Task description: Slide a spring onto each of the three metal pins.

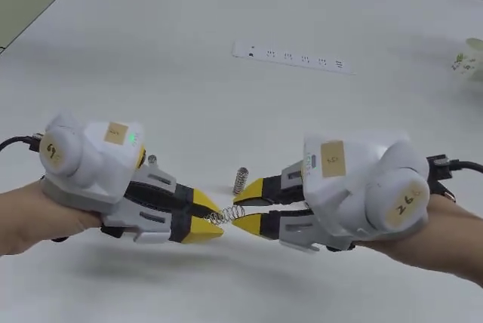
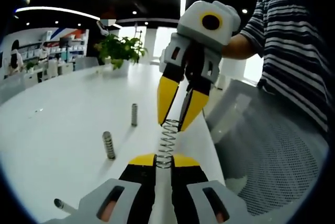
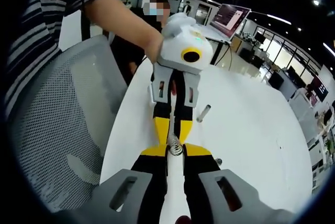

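A small steel spring (image 1: 226,215) hangs in the air between the two grippers, just above the white table (image 1: 226,112). My left gripper (image 1: 215,221) is shut on one end of the spring (image 2: 167,141). My right gripper (image 1: 240,211) faces it tip to tip, and its yellow fingers close in a V on the other end (image 3: 175,145). Behind the tips, one upright pin (image 1: 240,179) wears a spring (image 2: 109,144). A bare pin (image 2: 134,114) stands farther off. Another bare pin (image 1: 152,161) stands beside the left gripper.
A white power strip (image 1: 293,57) lies at the far middle of the table, and a paper cup (image 1: 469,59) sits at the right edge. A mesh chair (image 2: 272,145) stands off the table's near edge by the person in a striped shirt.
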Demonstrator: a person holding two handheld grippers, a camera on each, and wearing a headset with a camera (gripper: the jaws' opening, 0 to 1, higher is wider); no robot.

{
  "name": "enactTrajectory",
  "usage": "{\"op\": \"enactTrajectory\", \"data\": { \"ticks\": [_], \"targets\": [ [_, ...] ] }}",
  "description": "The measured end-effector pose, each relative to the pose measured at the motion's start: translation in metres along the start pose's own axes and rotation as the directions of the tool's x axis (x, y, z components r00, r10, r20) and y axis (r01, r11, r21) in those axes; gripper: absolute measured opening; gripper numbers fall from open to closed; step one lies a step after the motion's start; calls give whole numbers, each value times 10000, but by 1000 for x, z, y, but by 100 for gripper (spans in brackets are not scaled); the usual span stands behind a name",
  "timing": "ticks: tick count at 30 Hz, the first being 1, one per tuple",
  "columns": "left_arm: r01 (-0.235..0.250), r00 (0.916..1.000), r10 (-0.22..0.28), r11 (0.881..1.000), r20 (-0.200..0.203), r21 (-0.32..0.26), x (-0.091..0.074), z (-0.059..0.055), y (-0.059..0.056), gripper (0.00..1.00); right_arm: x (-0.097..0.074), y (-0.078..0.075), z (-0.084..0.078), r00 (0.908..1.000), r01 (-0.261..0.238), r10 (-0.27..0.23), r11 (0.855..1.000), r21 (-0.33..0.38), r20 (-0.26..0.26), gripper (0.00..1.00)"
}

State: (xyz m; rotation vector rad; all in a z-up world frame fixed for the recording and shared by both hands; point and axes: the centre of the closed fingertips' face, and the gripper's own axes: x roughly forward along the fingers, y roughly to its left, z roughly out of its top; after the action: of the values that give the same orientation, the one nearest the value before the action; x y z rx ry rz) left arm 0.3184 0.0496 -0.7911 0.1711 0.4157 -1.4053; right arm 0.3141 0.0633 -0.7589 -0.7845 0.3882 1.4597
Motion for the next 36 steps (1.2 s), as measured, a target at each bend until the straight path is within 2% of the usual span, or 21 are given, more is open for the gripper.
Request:
{"op": "enactTrajectory", "data": {
  "ticks": [15,16,17,18,19,21,24,33,36],
  "targets": [
    [-41,10000,42,9998,-46,210,5,4,-1,2,8,0,25,9991,-54,74,9989,-469,415,7],
    [-26,10000,29,9997,-88,263,6,4,-1,2,9,-1,28,9984,-5,31,9989,-469,556,5],
    [32,10000,-30,9996,-61,283,7,5,-2,2,8,-2,27,9987,89,-62,9985,-543,507,0],
    [-20,9999,23,9995,-106,302,10,3,-2,2,9,5,34,9960,-286,326,9984,-483,833,0],
    [-55,10000,56,9998,-65,202,9,4,-1,2,11,9,31,9969,-373,371,9993,24,693,0],
    [-214,9996,212,9997,171,93,8,9,3,2,12,6,27,9985,-39,64,9989,-471,538,0],
    [-126,9998,124,9998,146,150,8,7,2,2,9,2,29,9976,-3,-3,10000,84,694,0],
    [-200,9997,198,9997,164,113,5,6,5,2,5,-8,28,9983,180,-175,9998,-88,560,0],
    [-230,9996,228,9997,193,102,2,7,6,2,6,-11,27,9986,152,-158,9998,130,498,6]
  ]
}}
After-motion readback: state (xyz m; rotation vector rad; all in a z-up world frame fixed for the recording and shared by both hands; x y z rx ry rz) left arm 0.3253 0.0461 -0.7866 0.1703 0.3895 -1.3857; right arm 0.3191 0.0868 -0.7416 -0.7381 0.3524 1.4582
